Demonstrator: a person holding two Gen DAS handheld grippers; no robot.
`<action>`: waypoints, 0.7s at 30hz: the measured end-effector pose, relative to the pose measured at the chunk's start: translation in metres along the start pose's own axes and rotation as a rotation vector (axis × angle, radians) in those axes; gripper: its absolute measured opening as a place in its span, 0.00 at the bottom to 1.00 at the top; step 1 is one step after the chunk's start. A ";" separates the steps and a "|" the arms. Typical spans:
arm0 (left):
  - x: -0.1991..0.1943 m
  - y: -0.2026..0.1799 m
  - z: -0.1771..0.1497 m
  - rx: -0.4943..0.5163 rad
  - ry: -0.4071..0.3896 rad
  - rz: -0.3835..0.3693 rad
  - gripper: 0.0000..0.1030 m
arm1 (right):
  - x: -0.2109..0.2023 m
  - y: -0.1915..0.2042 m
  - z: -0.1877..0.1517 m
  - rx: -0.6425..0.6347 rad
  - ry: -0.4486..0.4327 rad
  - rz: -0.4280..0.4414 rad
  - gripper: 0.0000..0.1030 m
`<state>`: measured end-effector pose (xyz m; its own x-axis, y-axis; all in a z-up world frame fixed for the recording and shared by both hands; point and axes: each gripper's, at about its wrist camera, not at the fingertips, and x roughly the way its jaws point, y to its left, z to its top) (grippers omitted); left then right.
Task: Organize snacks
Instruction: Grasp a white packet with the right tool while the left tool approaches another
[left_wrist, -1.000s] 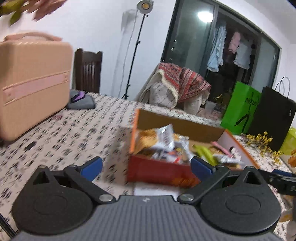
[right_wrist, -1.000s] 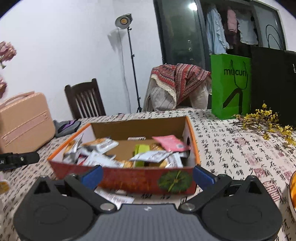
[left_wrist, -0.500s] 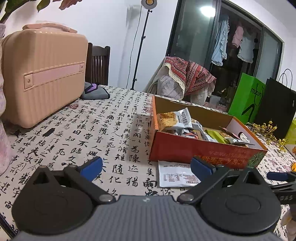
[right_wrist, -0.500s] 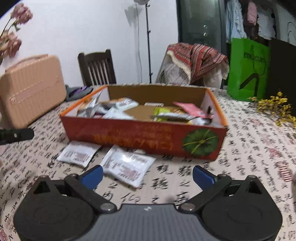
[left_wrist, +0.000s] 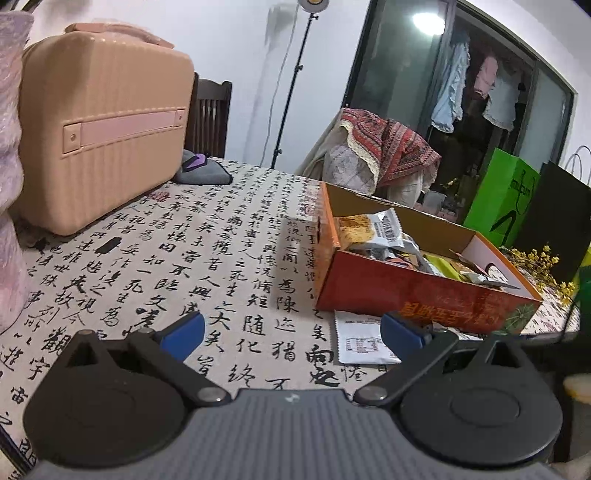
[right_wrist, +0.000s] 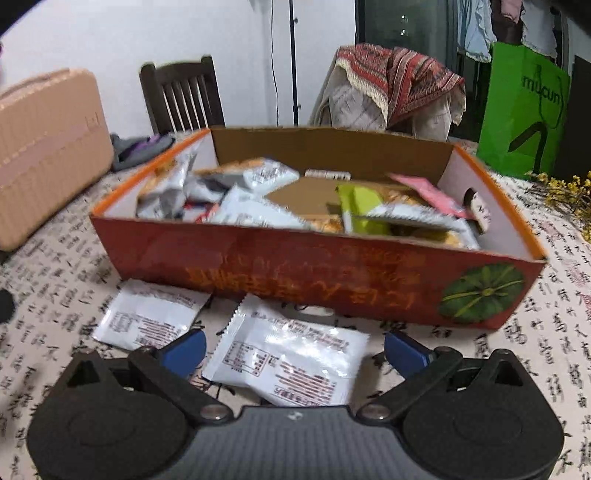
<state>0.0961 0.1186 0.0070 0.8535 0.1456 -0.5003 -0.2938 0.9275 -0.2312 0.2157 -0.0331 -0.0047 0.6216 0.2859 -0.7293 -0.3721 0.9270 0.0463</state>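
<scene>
An open red-orange cardboard box (right_wrist: 317, 273) holds several snack packets. Two white packets lie on the tablecloth in front of it: one (right_wrist: 291, 362) between my right gripper's open fingers, the other (right_wrist: 147, 314) to its left. My right gripper (right_wrist: 295, 349) is open and empty, low over the nearer packet. In the left wrist view the box (left_wrist: 417, 291) is to the right and one white packet (left_wrist: 362, 341) lies by the right fingertip. My left gripper (left_wrist: 291, 332) is open and empty over the tablecloth.
A pink hard case (left_wrist: 99, 129) stands at the left of the table, a grey pouch (left_wrist: 201, 171) beside it. A green bag (right_wrist: 524, 110), yellow flowers (right_wrist: 565, 192), a wooden chair (right_wrist: 181, 96) and a draped chair (right_wrist: 391, 85) are behind the box.
Both grippers have come down closer to the table. The right one has closed in on the nearer white packet, which now lies between its fingers. Both stayed open.
</scene>
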 end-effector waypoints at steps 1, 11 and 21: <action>-0.001 0.001 0.000 -0.003 -0.001 0.002 1.00 | 0.007 0.003 -0.002 -0.004 0.022 -0.014 1.00; 0.007 0.003 -0.002 -0.018 0.029 0.003 1.00 | 0.006 0.007 -0.013 -0.009 -0.047 -0.037 1.00; 0.003 0.001 -0.002 -0.020 0.029 0.014 1.00 | -0.005 0.002 -0.009 -0.021 -0.029 0.011 0.76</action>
<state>0.0970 0.1197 0.0039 0.8367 0.1482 -0.5272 -0.3144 0.9182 -0.2409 0.2055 -0.0348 -0.0075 0.6370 0.3036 -0.7085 -0.3933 0.9185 0.0401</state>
